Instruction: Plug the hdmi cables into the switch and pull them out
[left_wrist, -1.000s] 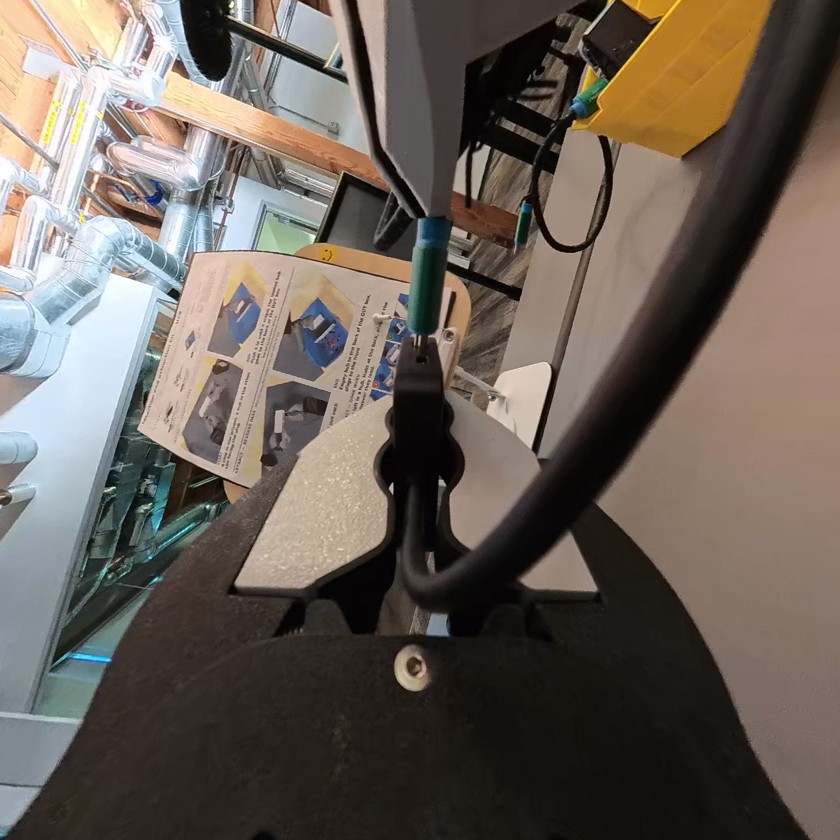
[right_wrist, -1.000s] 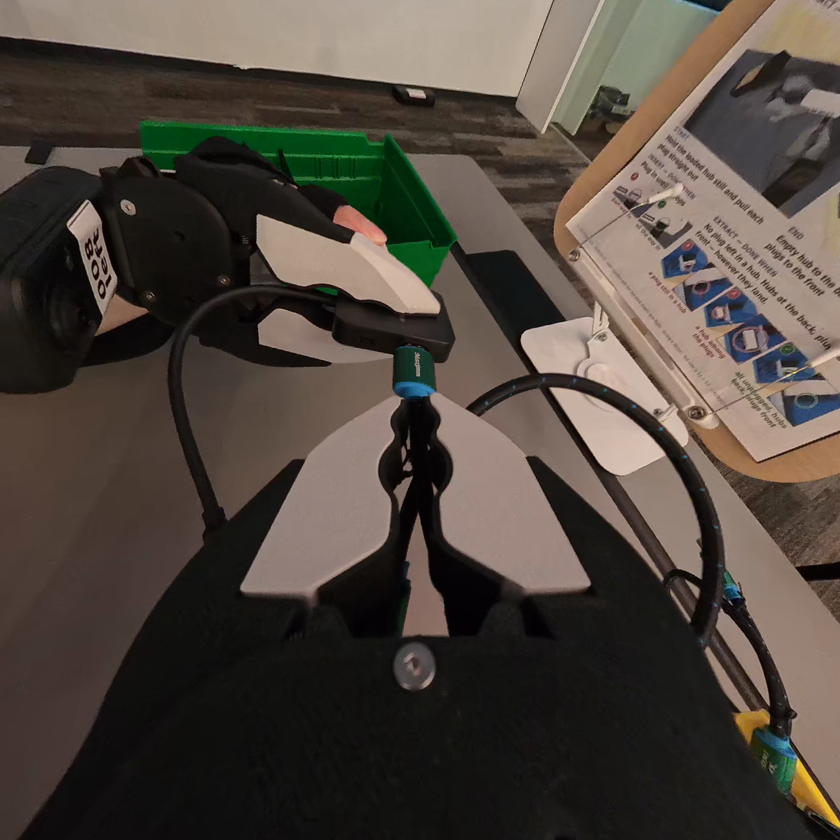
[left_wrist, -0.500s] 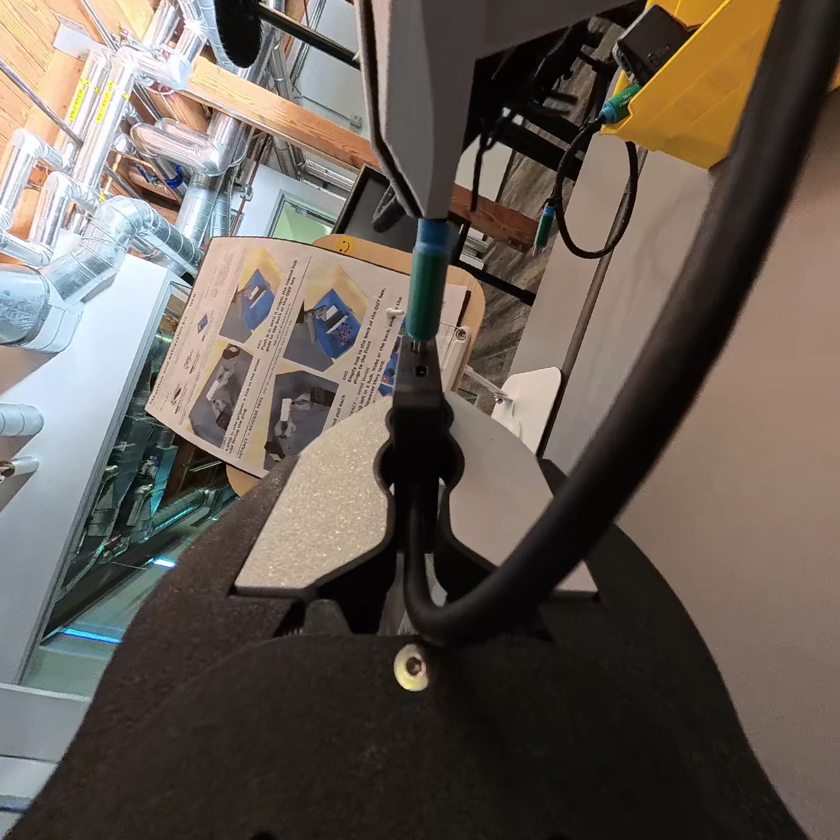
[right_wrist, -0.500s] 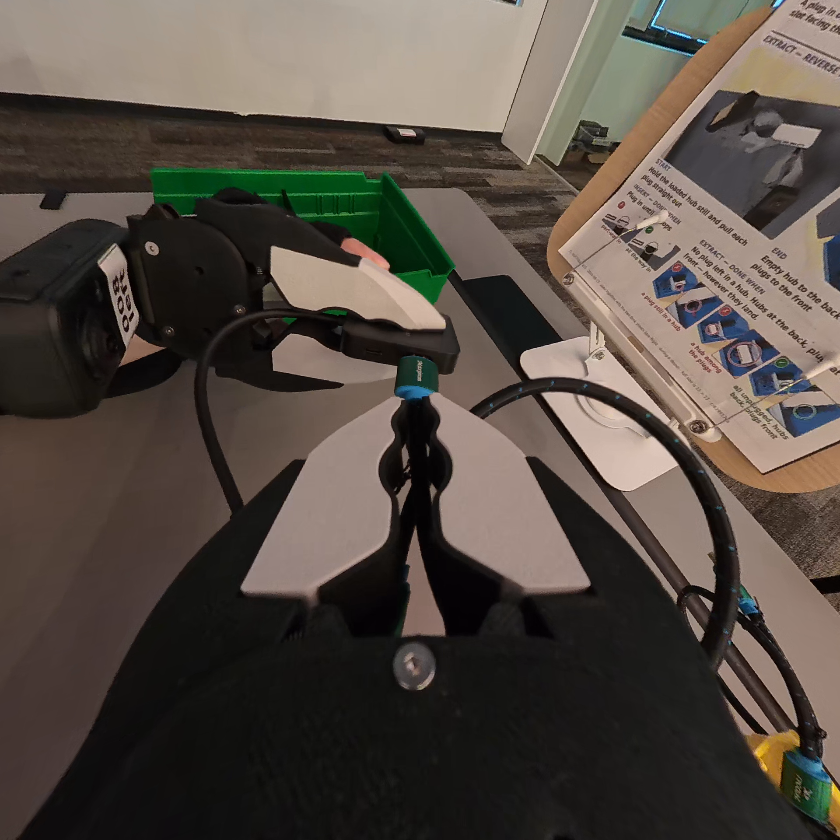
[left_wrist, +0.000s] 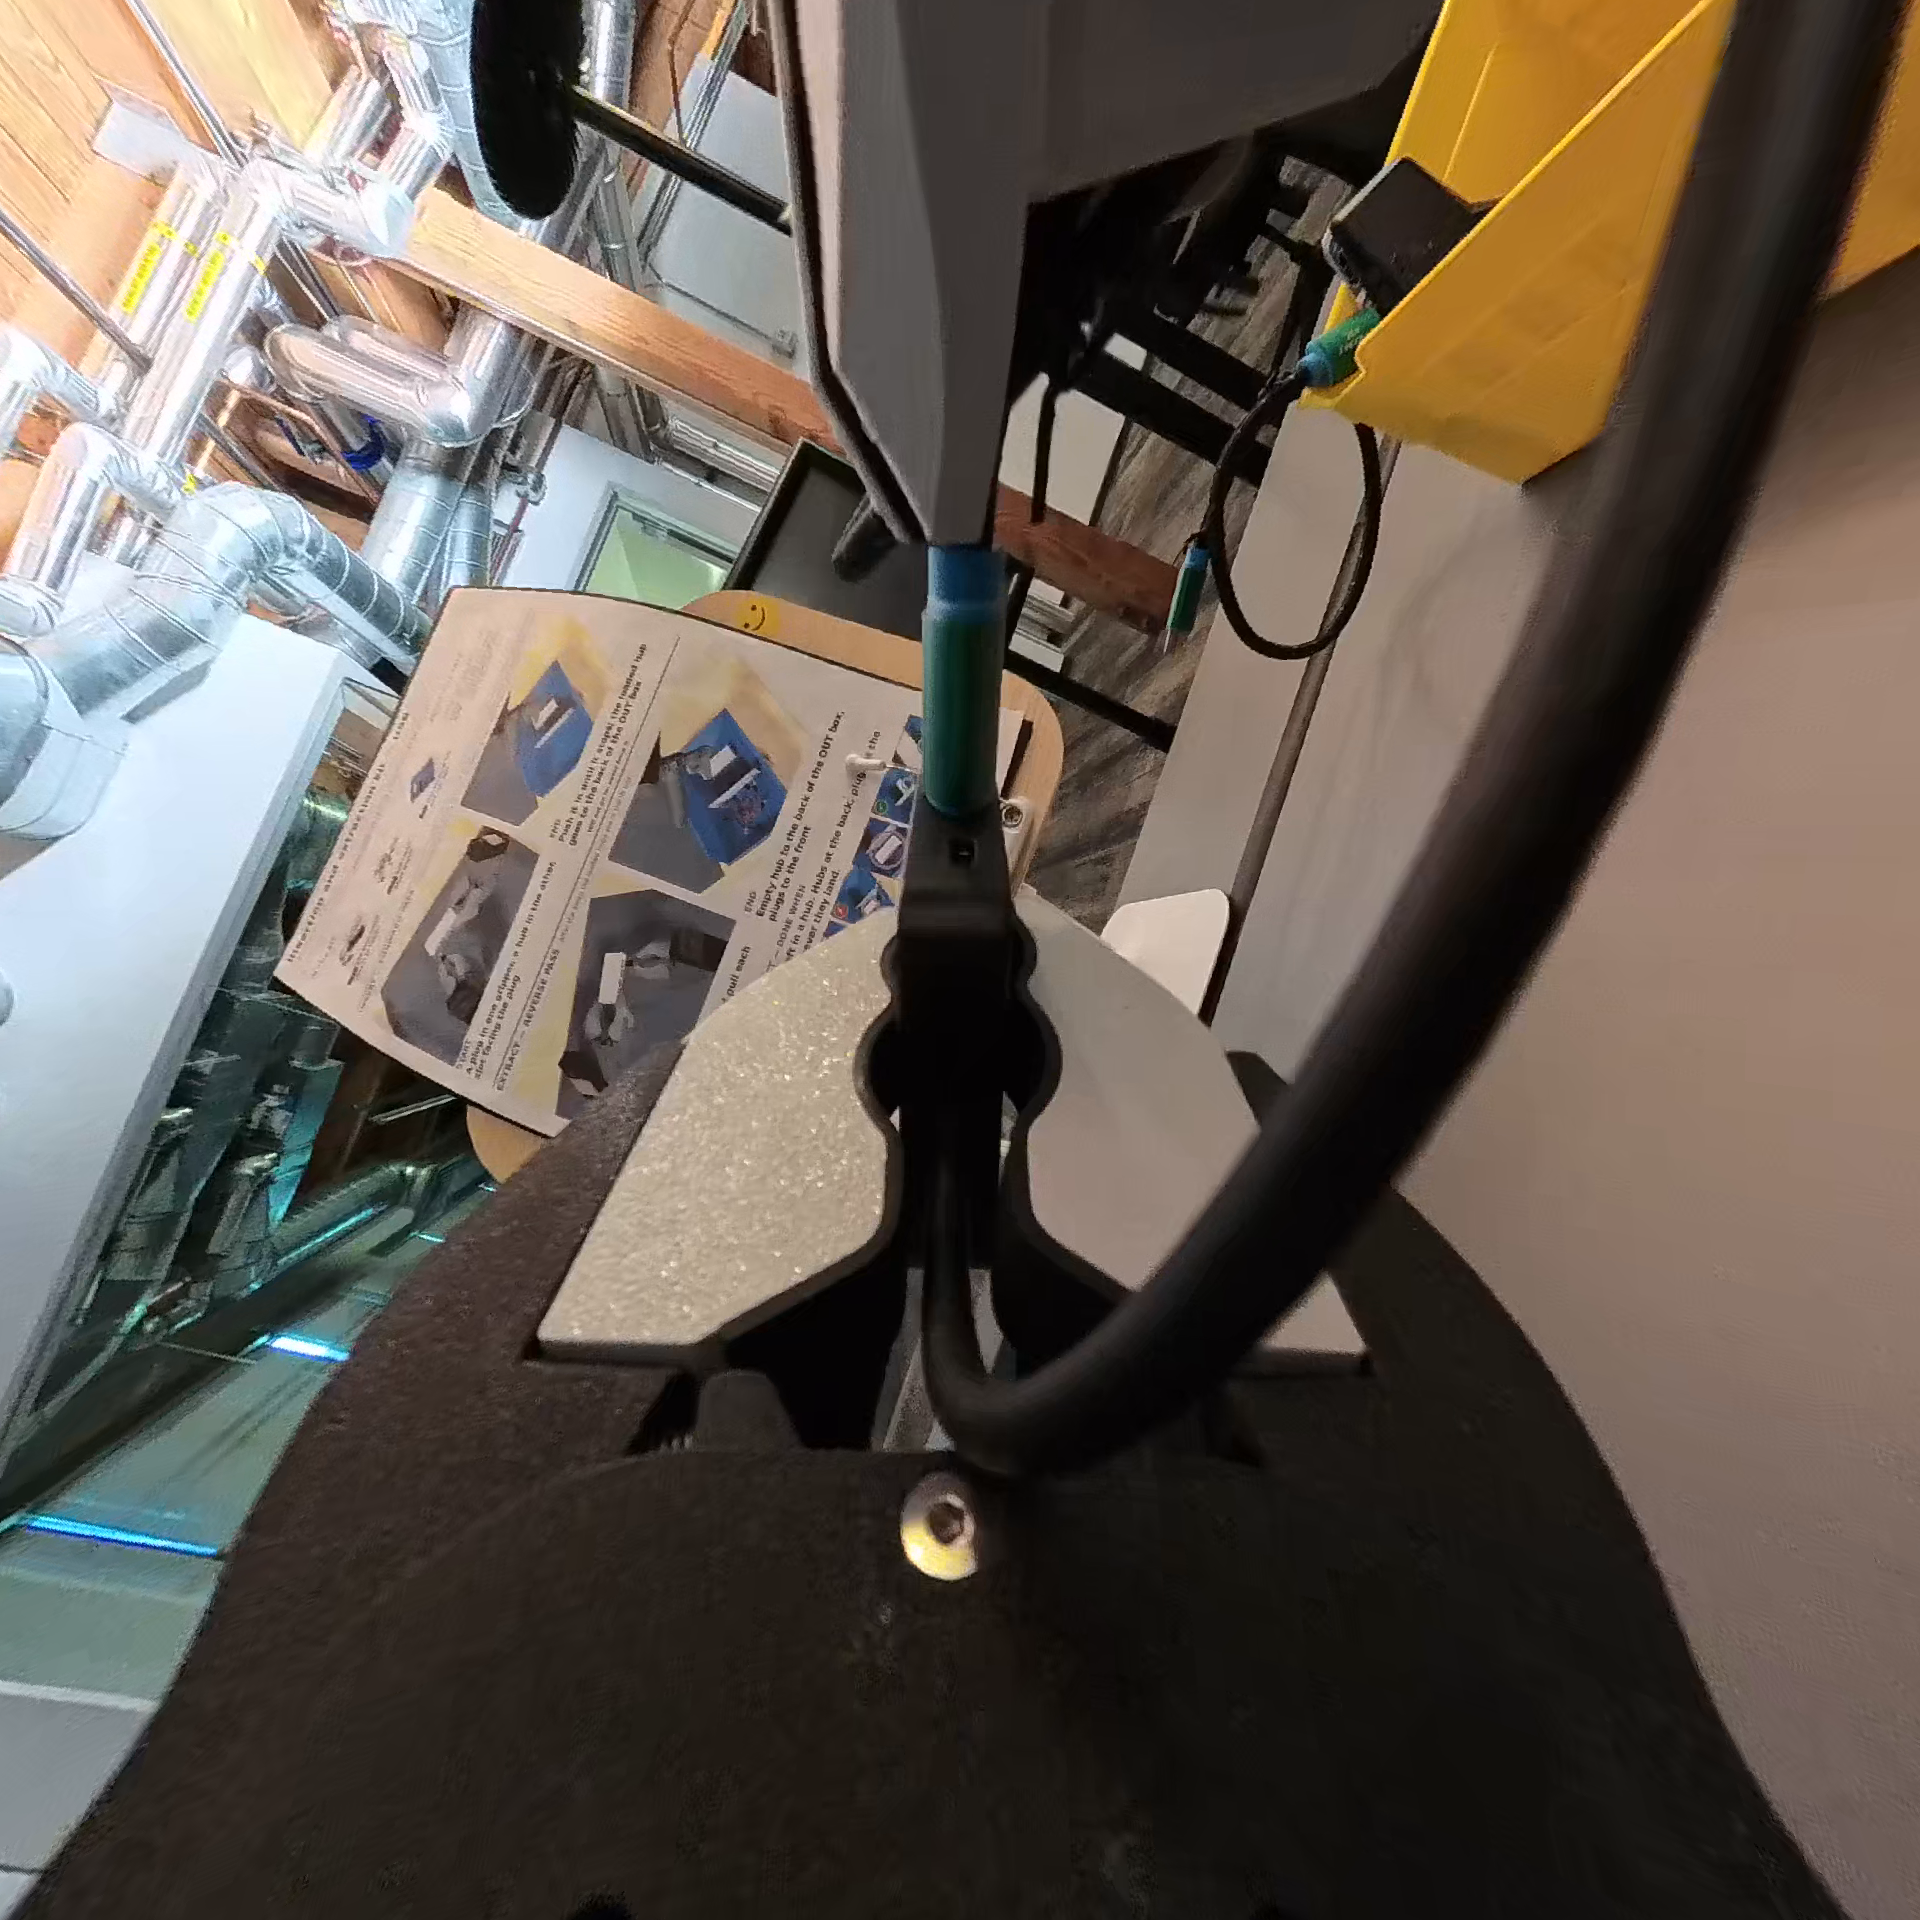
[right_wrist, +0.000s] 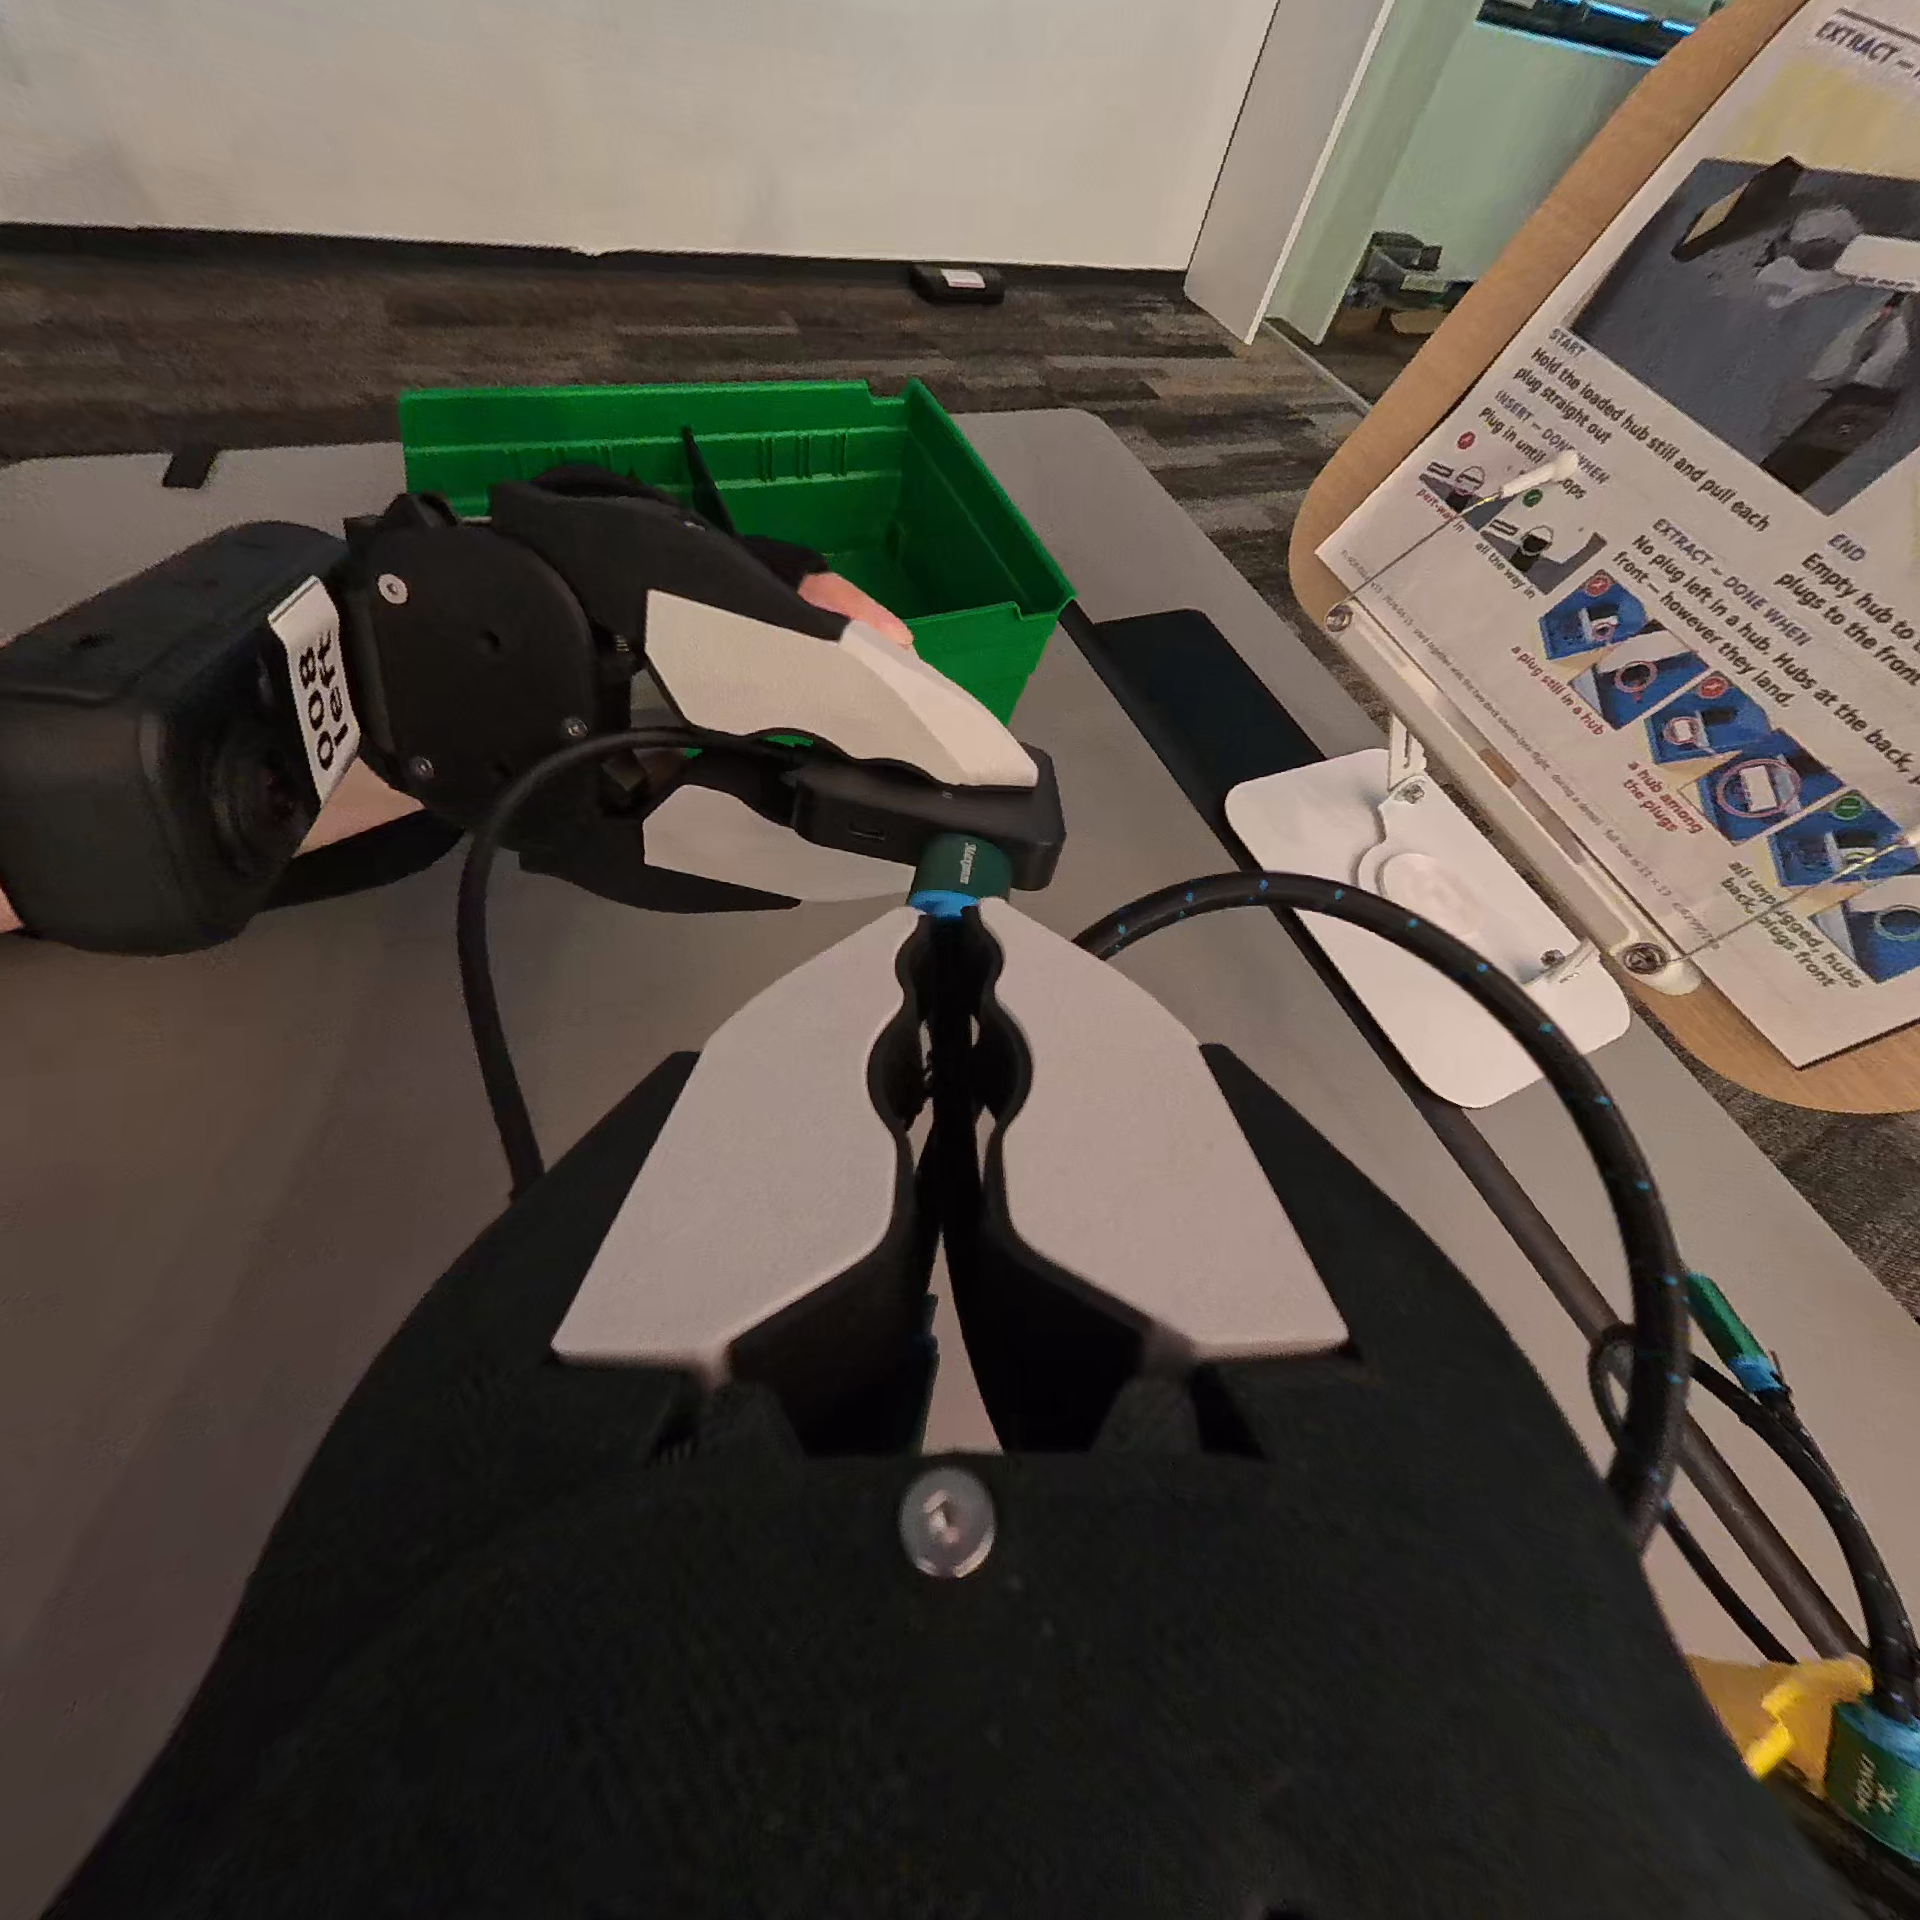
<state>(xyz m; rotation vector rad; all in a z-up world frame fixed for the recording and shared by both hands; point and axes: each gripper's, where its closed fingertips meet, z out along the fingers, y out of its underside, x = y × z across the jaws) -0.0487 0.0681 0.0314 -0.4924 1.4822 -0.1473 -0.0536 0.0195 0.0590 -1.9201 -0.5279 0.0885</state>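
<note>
Plug (right_wrist: 961, 865) seated deeper | switch (right_wrist: 935, 816) clamped, left tool (right_wrist: 831, 769)

Lab/office: ceiling ducts (left_wrist: 239, 582), instruction board (right_wrist: 1704, 582), bins (right_wrist: 883, 520).

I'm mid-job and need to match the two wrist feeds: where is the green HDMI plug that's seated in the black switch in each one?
Left wrist view: the green plug stands at centre, its tip entering the black switch held by the left claw.
Right wrist view: it lies at centre, just beyond the right claw, which grips its cable.
Shared landmark: the instruction sheet on the wooden board, left of the plug in the left view, far right in the other.
</note>
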